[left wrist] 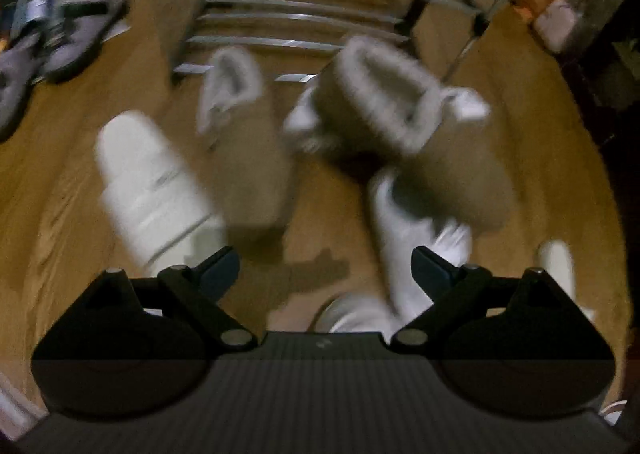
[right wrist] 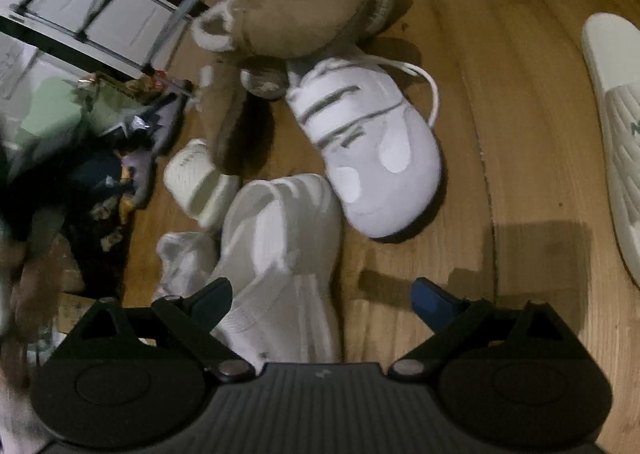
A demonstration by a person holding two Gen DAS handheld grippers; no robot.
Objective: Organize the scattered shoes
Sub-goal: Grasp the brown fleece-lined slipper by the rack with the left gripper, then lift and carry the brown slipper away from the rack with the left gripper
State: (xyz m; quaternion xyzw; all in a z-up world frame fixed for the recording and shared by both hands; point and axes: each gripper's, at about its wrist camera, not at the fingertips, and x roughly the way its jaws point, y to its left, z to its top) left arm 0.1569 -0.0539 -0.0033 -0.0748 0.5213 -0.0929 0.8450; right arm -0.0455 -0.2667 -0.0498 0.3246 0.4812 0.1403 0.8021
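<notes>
Both grippers, left (left wrist: 325, 268) and right (right wrist: 322, 300), hang spread and empty over jumbled white lace-up sneaker (right wrist: 368, 149), tan fleece-lined slipper (right wrist: 288, 19) and white slide sandal (left wrist: 154, 181) near the far metal-bar shoe rack (left wrist: 304, 5); grasping one shoe seems next.

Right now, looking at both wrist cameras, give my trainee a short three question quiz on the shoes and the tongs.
1. True or false: the right tongs are shut on a shoe.
2. Multiple choice: the tan fur-lined slipper lies partly on top of A) the white sneaker with grey stripes, B) a cream slide, C) the metal shoe rack.
3. Fill in: the shoes lie scattered on a ___ floor.

Key: 1 false, both the right and the left tongs are open and hold nothing. 2 A. 3 wooden.
</notes>
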